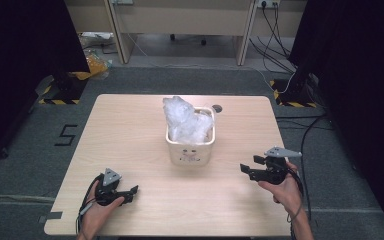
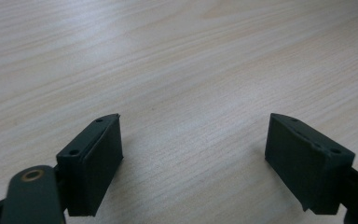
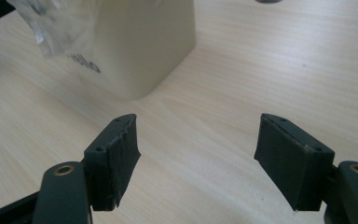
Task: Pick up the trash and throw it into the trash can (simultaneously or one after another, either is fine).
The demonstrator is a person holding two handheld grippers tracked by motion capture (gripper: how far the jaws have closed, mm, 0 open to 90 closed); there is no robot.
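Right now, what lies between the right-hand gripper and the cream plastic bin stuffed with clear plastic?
Only bare wooden table, by the high view and right gripper view.

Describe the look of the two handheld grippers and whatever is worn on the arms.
Both grippers are black. The left gripper and right gripper each carry a grey three-cornered plate on top and trail a dark cable. Up close, each has two flat, blocky black jaws with small screw holes and brass-coloured pivot rings at the base. No sleeves show on the forearms.
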